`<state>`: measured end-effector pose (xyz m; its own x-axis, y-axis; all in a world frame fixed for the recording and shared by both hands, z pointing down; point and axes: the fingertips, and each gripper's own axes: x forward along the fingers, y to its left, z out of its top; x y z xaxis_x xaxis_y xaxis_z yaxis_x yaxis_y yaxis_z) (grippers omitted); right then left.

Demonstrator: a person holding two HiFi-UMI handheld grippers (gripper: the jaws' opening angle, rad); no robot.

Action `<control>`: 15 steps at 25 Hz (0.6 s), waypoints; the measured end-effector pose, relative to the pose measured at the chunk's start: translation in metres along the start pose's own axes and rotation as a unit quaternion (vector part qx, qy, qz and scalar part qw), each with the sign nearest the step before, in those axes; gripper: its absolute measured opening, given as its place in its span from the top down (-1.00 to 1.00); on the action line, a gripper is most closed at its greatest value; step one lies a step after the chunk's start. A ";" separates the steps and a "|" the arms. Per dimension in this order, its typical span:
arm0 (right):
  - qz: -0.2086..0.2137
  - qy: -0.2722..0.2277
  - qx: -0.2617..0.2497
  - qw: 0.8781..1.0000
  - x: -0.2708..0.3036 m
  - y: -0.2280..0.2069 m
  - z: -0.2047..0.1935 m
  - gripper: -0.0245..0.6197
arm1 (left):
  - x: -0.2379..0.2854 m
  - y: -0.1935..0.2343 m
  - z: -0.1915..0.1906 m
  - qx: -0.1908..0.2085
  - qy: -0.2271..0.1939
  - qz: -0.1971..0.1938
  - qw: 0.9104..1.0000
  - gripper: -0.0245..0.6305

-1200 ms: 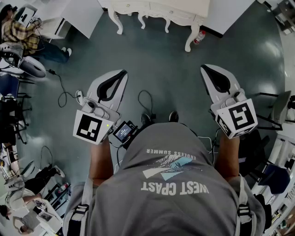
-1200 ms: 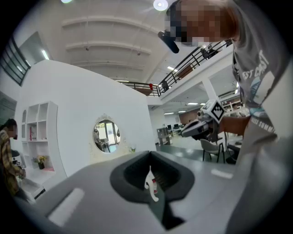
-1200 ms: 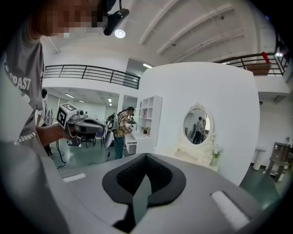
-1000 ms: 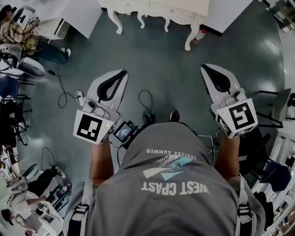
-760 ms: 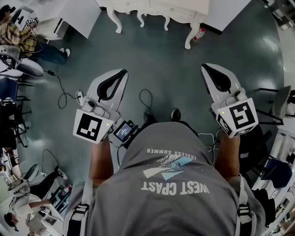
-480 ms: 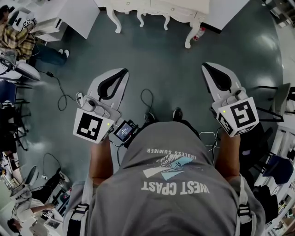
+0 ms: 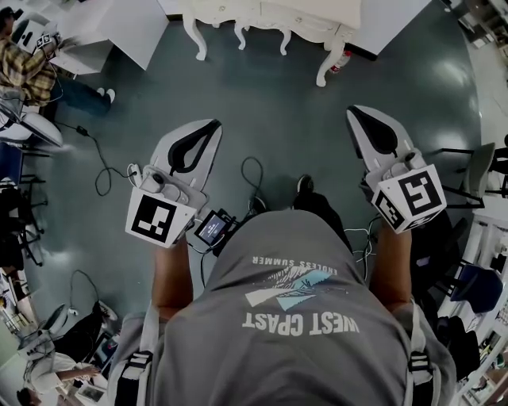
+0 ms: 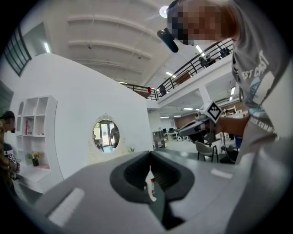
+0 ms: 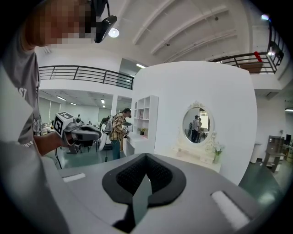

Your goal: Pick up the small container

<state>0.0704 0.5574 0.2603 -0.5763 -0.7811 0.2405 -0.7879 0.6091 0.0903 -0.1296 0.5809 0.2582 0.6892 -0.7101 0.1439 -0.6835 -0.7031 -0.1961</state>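
Note:
I see no small container that I can pick out with certainty in any view. My left gripper [image 7: 211, 125] is held at waist height over the dark green floor [image 7: 278, 119], its dark pads pressed together with nothing between them. My right gripper [image 7: 354, 112] hangs level with it on the other side, jaws likewise shut and empty. In the left gripper view the left gripper [image 8: 150, 170] points at a white curved wall, with the right gripper [image 8: 201, 124] visible beyond. The right gripper view shows the right gripper [image 9: 144, 179] and, farther off, the left gripper [image 9: 77, 131].
A white ornate table [image 7: 270, 17] stands ahead, with a red-capped bottle [image 7: 342, 61] on the floor by its right leg. Cables [image 7: 99, 162] trail across the floor at left. A person in a plaid shirt [image 7: 24, 63] is by a white desk. Chairs [image 7: 476, 178] stand at right.
The view has drifted forward a little, so the table sits slightly nearer. The right gripper has edged up and to the right. Both grippers stay shut.

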 end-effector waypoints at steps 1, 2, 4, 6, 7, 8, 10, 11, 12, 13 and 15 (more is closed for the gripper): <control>0.001 0.000 -0.001 1.000 0.003 -0.002 0.000 0.92 | 0.001 0.002 -0.001 -0.002 0.001 0.002 1.000 0.92; 0.002 0.000 -0.003 1.000 0.008 -0.005 0.001 0.92 | 0.003 0.005 -0.003 -0.003 0.002 0.004 1.000 0.92; 0.006 -0.003 -0.004 1.000 0.016 -0.014 0.001 0.92 | 0.010 0.009 -0.005 -0.002 0.005 0.010 1.000 0.92; 0.014 -0.006 -0.004 1.000 0.023 -0.025 0.000 0.92 | 0.020 0.010 -0.005 -0.001 0.008 0.019 1.000 0.92; 0.019 -0.007 -0.004 1.000 0.027 -0.031 -0.001 0.92 | 0.025 0.012 -0.005 -0.001 0.010 0.024 1.000 0.92; 0.025 -0.009 -0.005 1.000 0.033 -0.038 -0.002 0.92 | 0.030 0.014 -0.005 -0.002 0.012 0.030 0.999 0.92; 0.035 -0.012 -0.004 0.999 0.044 -0.052 -0.002 0.92 | 0.043 0.019 -0.004 -0.002 0.017 0.039 0.999 0.92; 0.039 -0.011 -0.003 0.999 0.049 -0.060 -0.001 0.92 | 0.050 0.022 -0.003 -0.003 0.020 0.043 0.999 0.92; 0.044 -0.011 -0.001 0.999 0.054 -0.068 -0.001 0.92 | 0.058 0.024 -0.001 -0.003 0.023 0.047 0.999 0.92; 0.049 -0.011 -0.001 0.999 0.059 -0.077 0.000 0.92 | 0.067 0.026 0.001 -0.002 0.025 0.050 0.998 0.92; 0.060 -0.015 -0.001 0.998 0.069 -0.097 0.001 0.92 | 0.086 0.030 0.005 -0.001 0.030 0.058 0.998 0.92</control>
<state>0.1067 0.4446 0.2675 -0.6720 -0.7066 0.2215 -0.7128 0.6984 0.0653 -0.0894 0.4991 0.2603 0.5897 -0.7879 0.1772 -0.7584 -0.6157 -0.2138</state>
